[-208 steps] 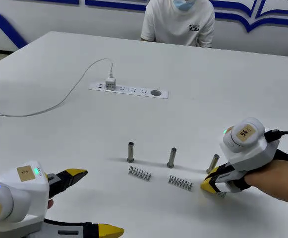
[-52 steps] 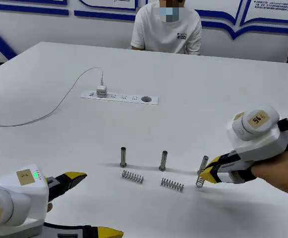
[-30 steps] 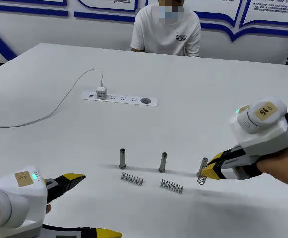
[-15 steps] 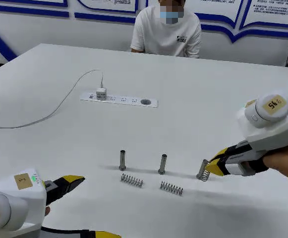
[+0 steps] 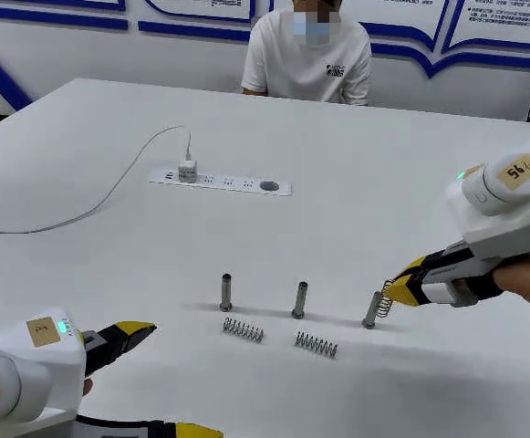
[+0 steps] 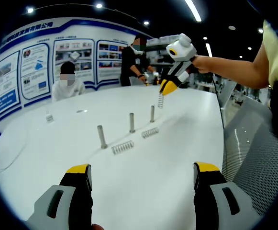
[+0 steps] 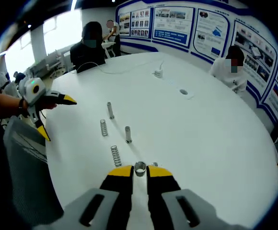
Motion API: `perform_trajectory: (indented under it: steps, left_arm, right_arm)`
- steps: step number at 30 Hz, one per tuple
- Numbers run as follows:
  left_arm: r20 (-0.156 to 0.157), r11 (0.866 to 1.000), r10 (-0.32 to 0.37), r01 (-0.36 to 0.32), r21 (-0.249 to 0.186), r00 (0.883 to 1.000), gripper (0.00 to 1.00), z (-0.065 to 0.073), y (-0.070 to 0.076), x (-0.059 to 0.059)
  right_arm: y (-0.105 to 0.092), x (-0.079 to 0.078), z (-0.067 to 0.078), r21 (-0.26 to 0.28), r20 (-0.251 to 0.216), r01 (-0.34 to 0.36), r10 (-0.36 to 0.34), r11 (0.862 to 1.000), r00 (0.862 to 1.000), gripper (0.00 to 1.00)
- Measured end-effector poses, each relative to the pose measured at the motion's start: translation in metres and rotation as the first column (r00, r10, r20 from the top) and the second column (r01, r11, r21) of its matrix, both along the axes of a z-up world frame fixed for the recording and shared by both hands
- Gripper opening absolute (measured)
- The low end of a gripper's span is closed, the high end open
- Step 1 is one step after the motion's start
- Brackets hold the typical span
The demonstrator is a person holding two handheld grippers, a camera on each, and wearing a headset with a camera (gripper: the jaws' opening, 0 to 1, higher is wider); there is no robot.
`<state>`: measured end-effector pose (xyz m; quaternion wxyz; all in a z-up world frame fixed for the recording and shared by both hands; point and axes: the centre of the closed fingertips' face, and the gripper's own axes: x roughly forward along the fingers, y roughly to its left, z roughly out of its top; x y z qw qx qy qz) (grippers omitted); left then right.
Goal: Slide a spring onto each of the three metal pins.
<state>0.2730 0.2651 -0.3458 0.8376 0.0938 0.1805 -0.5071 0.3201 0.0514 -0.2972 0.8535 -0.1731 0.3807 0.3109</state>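
The right claw (image 5: 394, 290) is pinched narrow on the upper end of the held spring (image 5: 385, 299). The coil hangs clear of the desk (image 5: 356, 164), just beside the top of the right pin (image 5: 372, 311), at that pin's 2 o'clock in the head view. Whether coil and pin touch I cannot tell. In the right gripper view the spring shows end-on between the yellow tips.

The middle pin (image 5: 299, 300) and the left pin (image 5: 225, 293) stand upright and bare in a row, out toward 9 o'clock from the right pin. The left loose spring (image 5: 244, 329) lies flat at the left pin's 5 o'clock. The right loose spring (image 5: 316, 344) lies at the middle pin's 5 o'clock.

The left claw (image 6: 142, 167) is spread wide and grips nothing, low at 7 o'clock in the head view, well apart from the pins.

Beyond the pins, toward 12 o'clock, a power strip (image 5: 219, 181) carries a white charger (image 5: 187, 171) whose cable (image 5: 91, 208) trails toward 9 o'clock. A person in a white T-shirt (image 5: 307, 55) sits at the far edge.
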Motion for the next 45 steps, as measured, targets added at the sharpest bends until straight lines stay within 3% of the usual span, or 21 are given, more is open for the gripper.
perform_trajectory:
  steps: [19, 45]
  left_arm:
    - [-0.005, 1.000, 0.006, -0.006, 0.004, 1.000, 0.89, -0.003, 0.001, 0.000]
    - [-0.026, 1.000, 0.022, -0.021, 0.013, 0.999, 0.89, -0.009, 0.006, 0.000]
  right_arm:
    - [-0.006, 0.018, 0.009, 0.001, 0.023, 0.010, -0.010, 1.000, 1.000, 0.12]
    - [-0.009, 0.027, -0.005, -0.010, -0.008, 0.008, -0.008, 1.000, 1.000, 0.12]
